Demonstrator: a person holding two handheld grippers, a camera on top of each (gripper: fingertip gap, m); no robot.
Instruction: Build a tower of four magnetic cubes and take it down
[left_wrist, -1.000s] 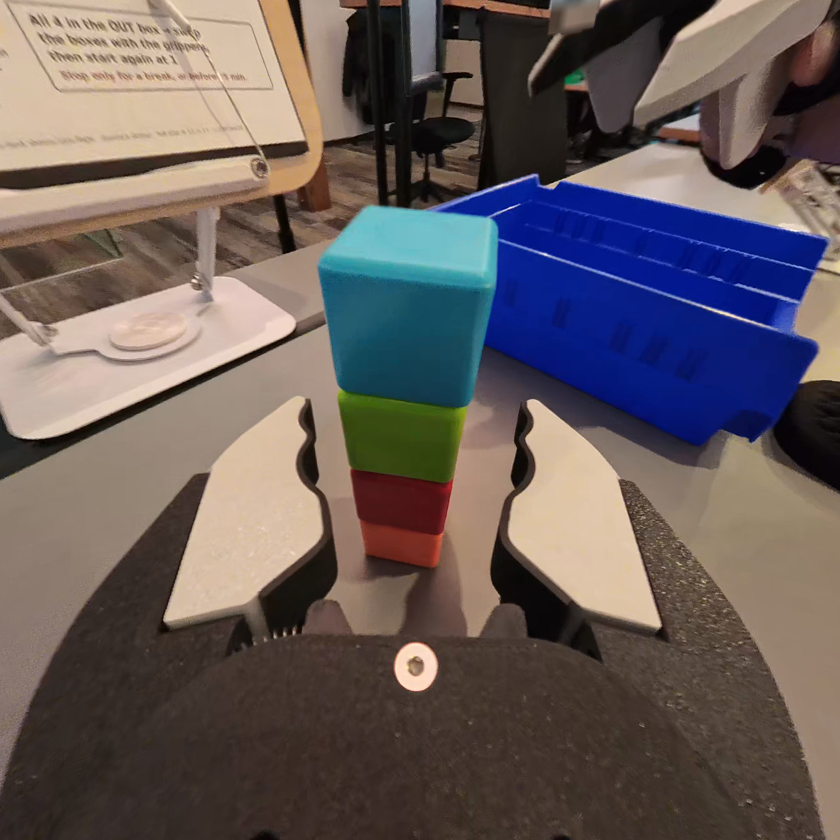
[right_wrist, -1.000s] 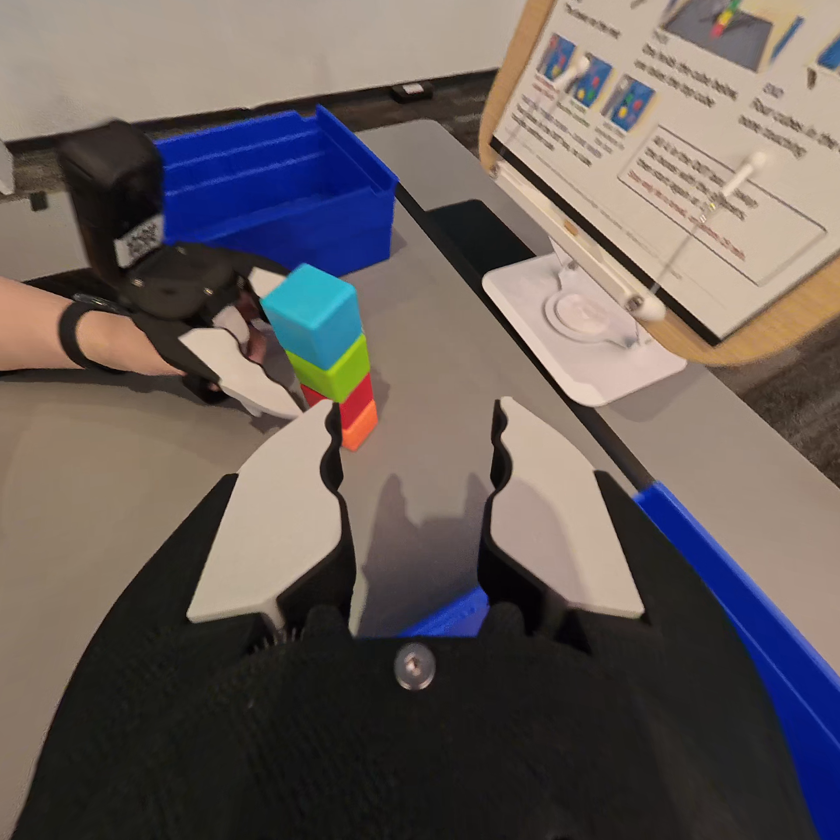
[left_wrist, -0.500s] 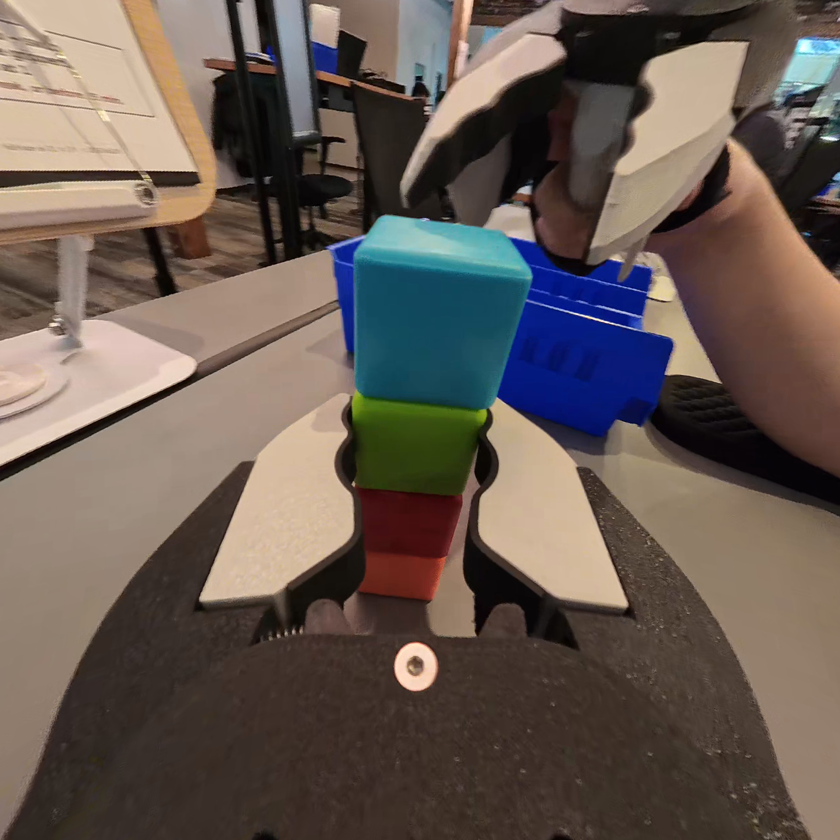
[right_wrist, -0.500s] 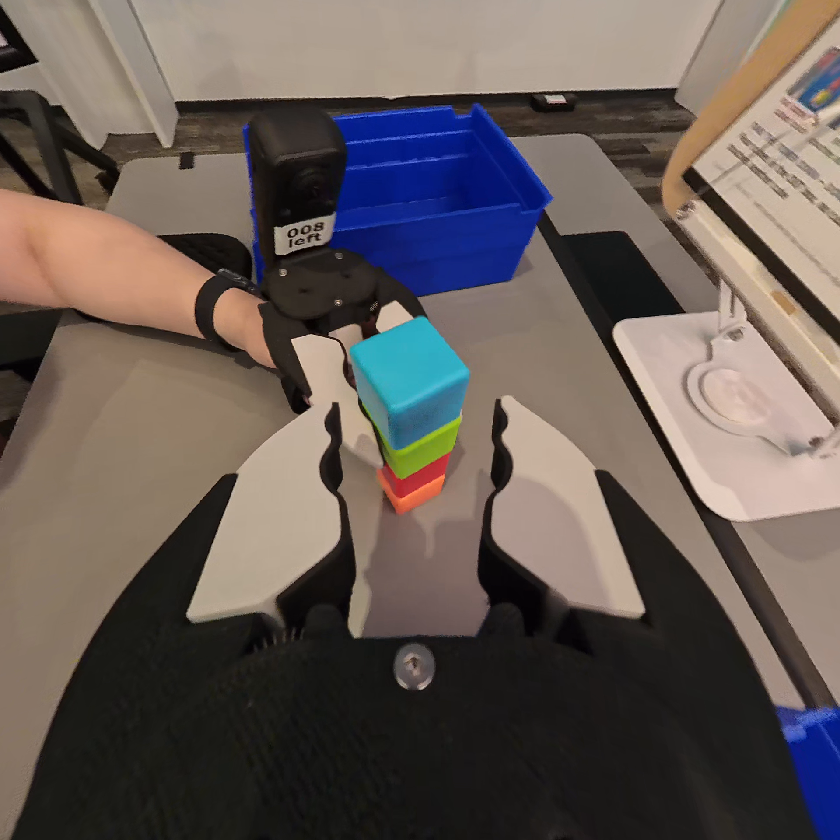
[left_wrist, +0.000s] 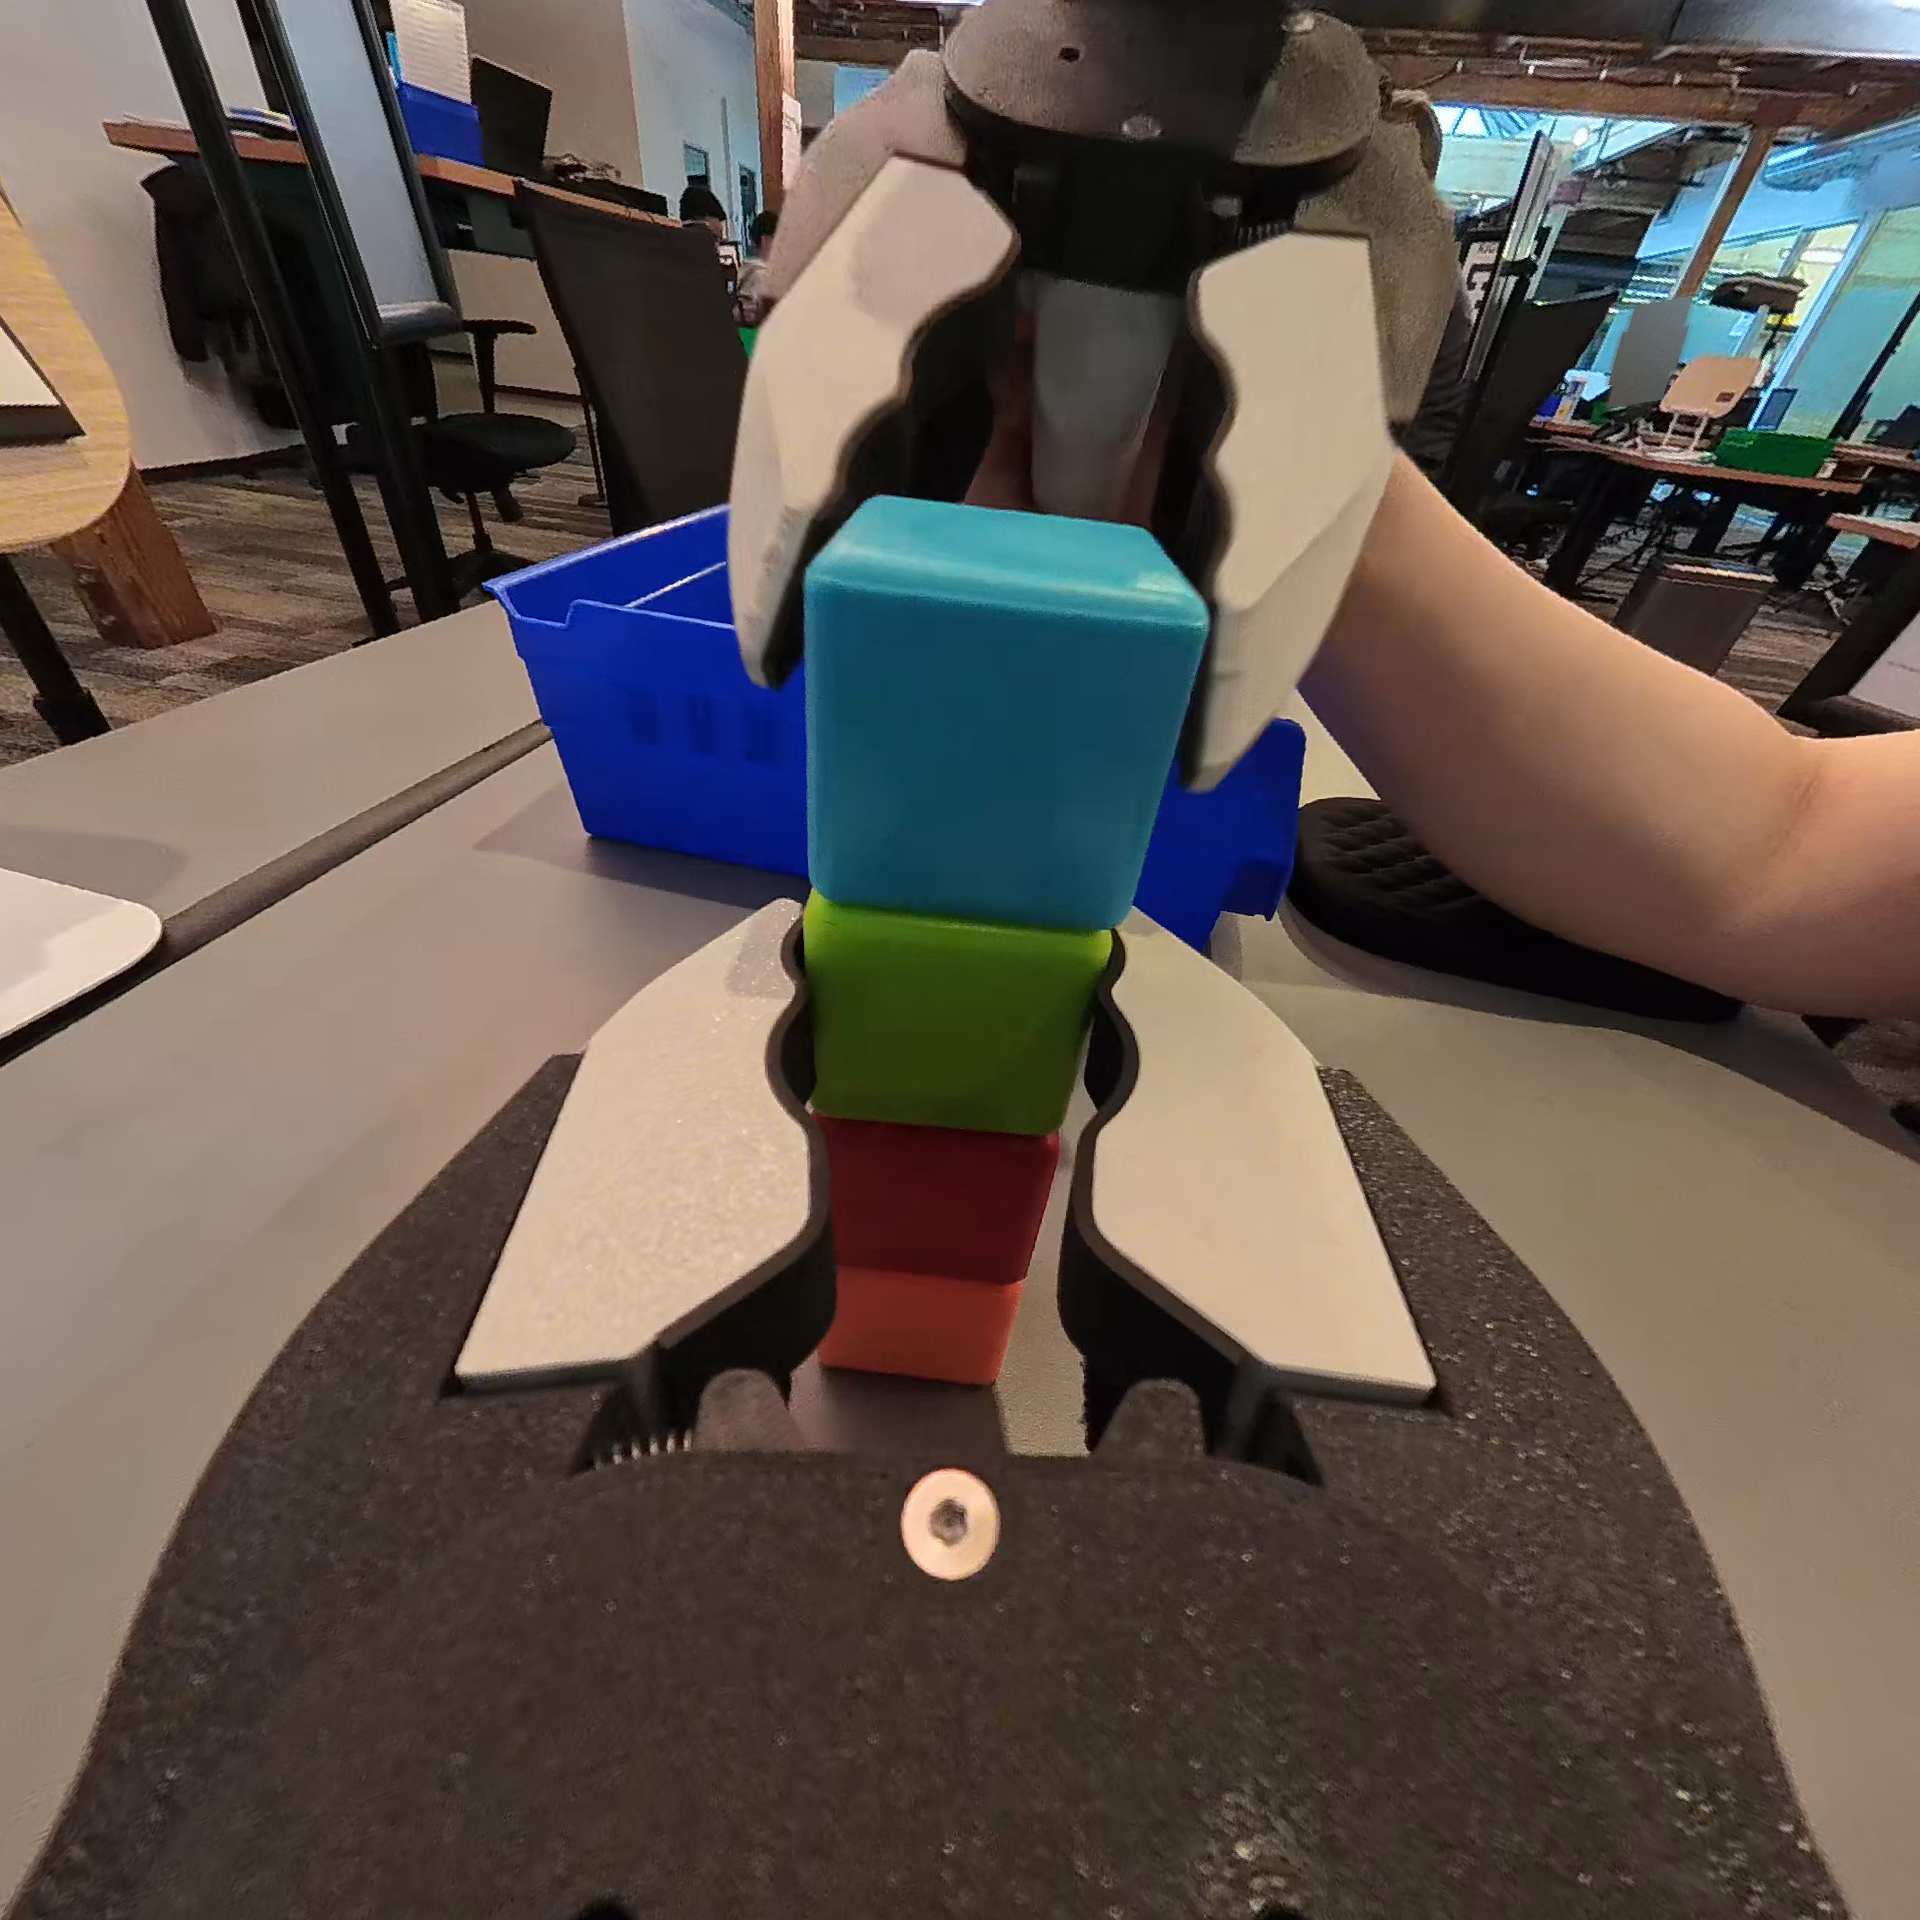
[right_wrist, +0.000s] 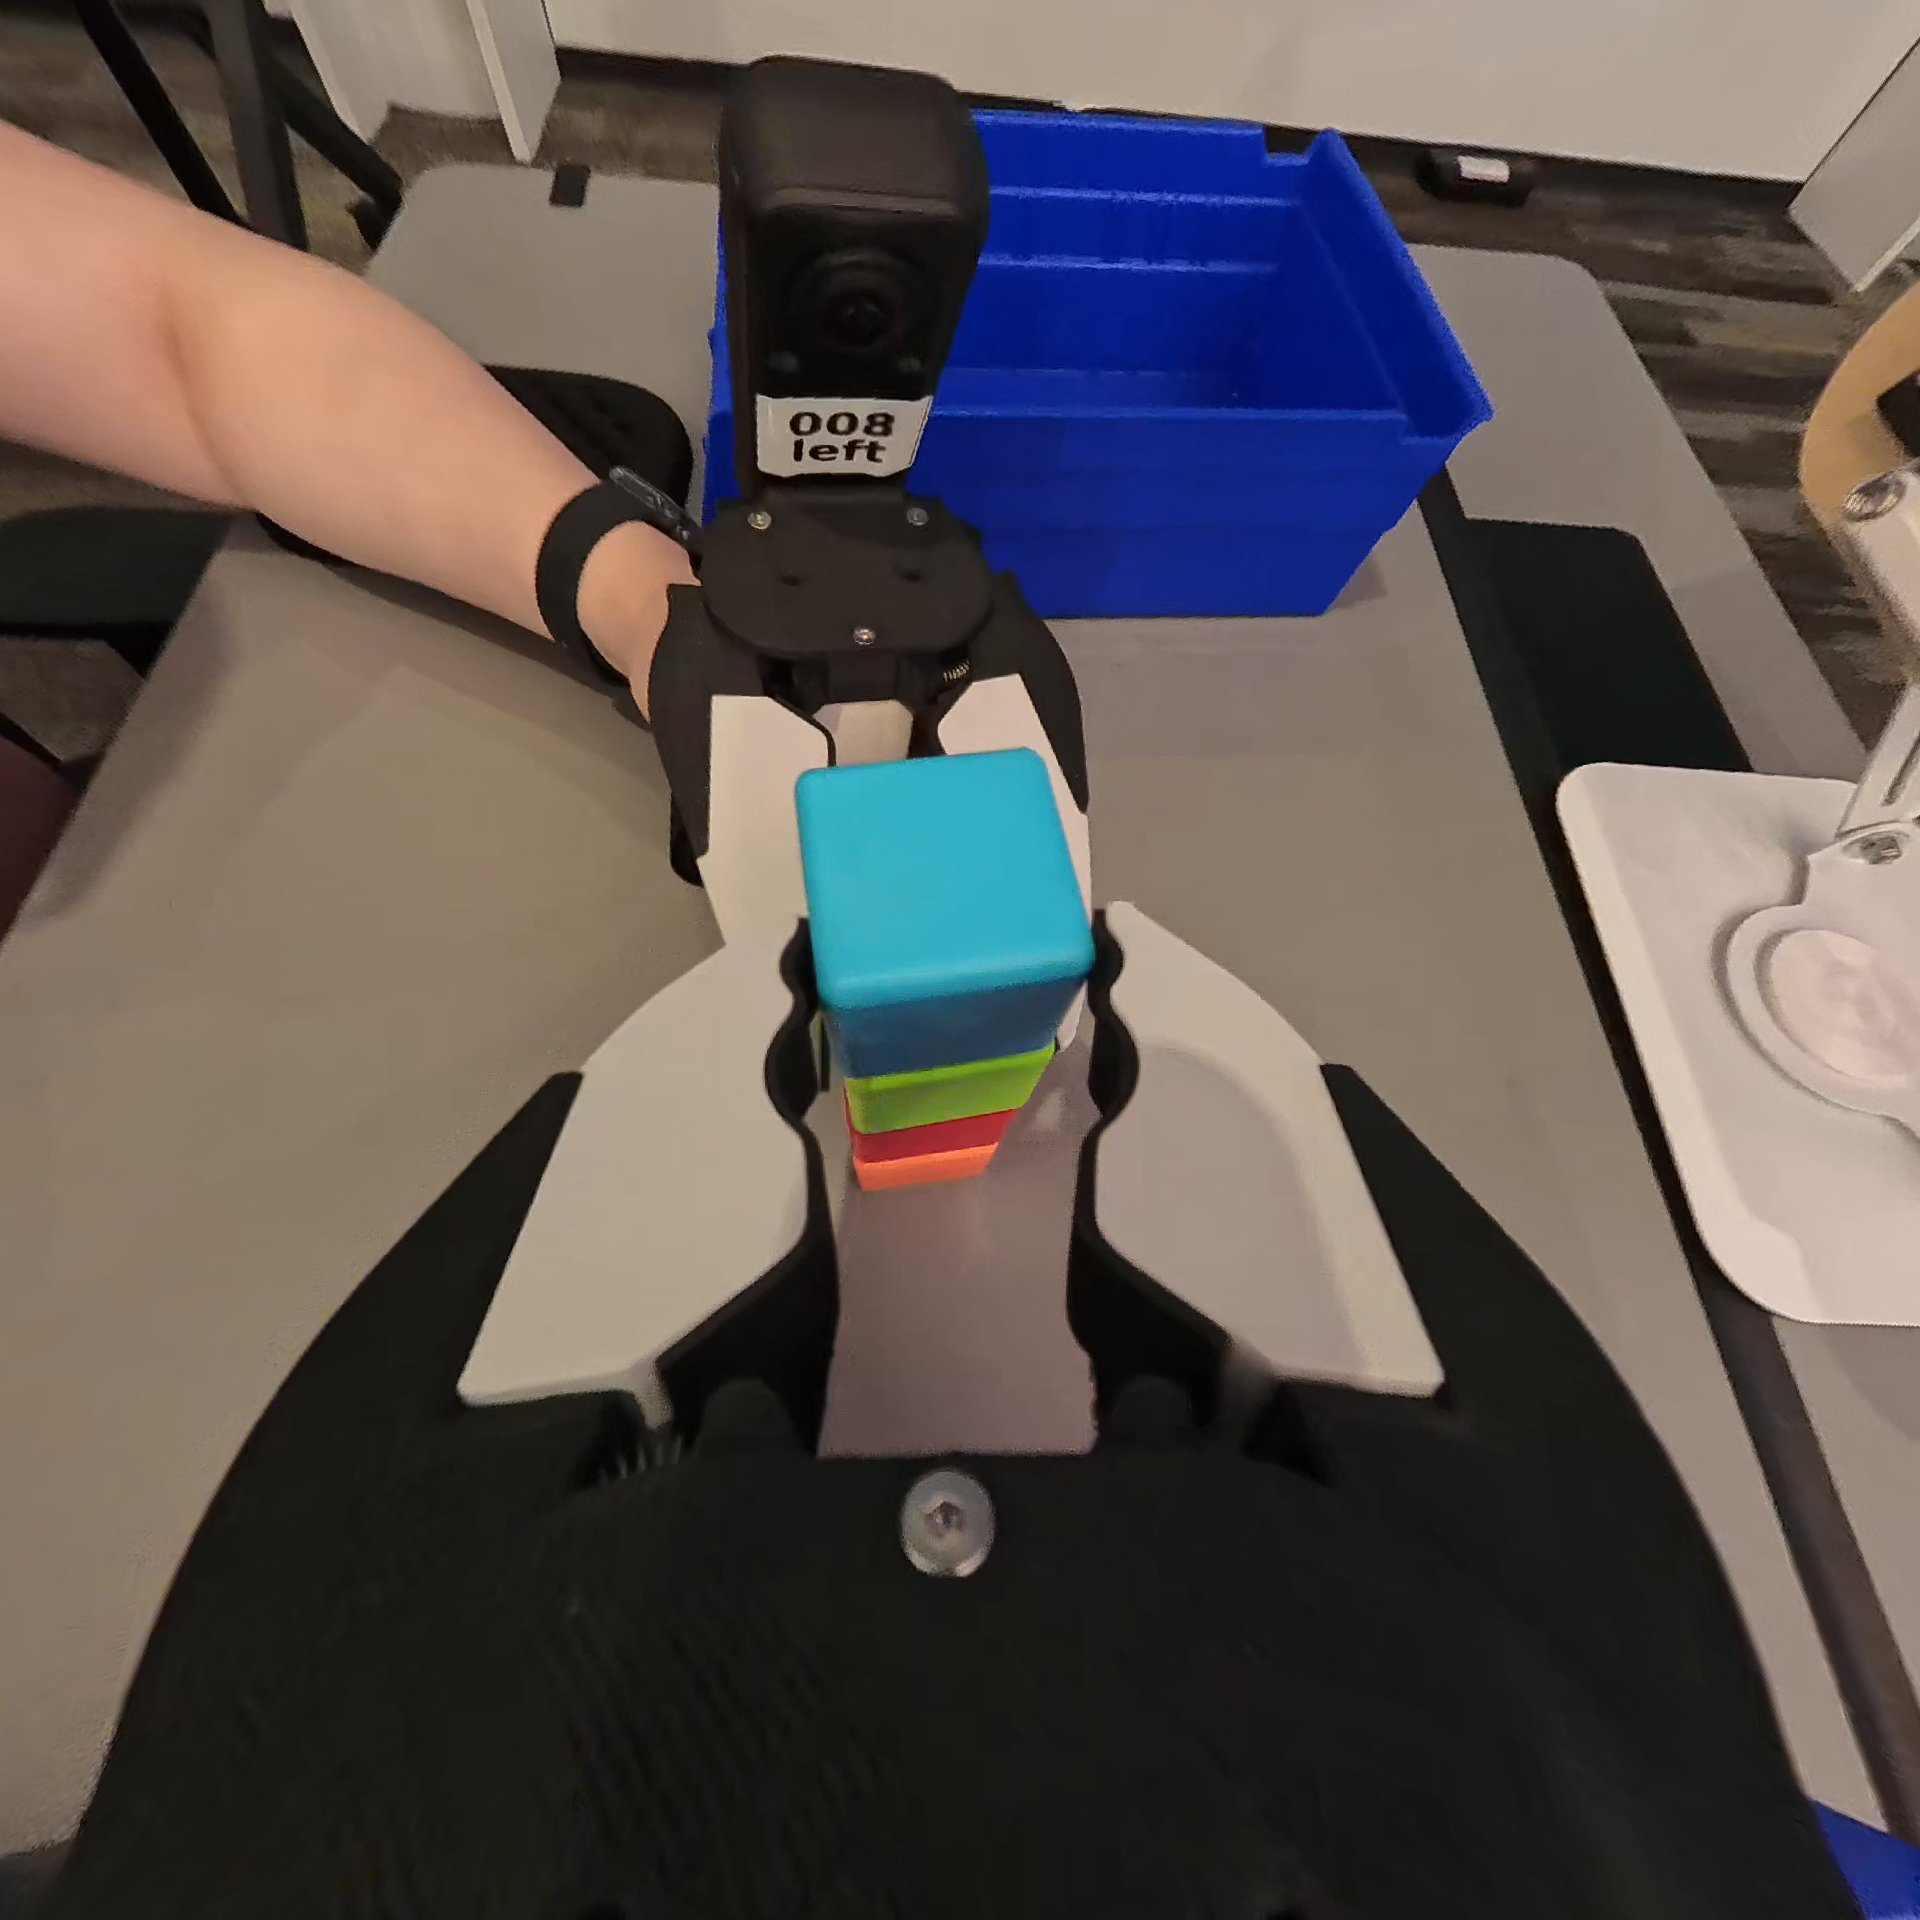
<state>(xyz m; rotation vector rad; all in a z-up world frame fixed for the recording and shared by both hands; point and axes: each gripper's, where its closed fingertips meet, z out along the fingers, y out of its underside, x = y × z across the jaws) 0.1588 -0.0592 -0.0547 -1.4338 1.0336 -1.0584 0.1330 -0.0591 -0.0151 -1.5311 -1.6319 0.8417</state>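
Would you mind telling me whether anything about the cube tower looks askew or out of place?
Nothing stands out. The teal cube, green cube, red cube and orange cube sit stacked upright on the table, undamaged.

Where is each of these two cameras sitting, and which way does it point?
Left wrist view: sits low on the left claw, level with the table, facing the tower; shows the other claw and a bare forearm.
Right wrist view: sits on the right claw, looking steeply down at the turquoise plastic top cube; shows the opposite claw and camera.
Shared: the four-cube tower and a blue plastic bin.
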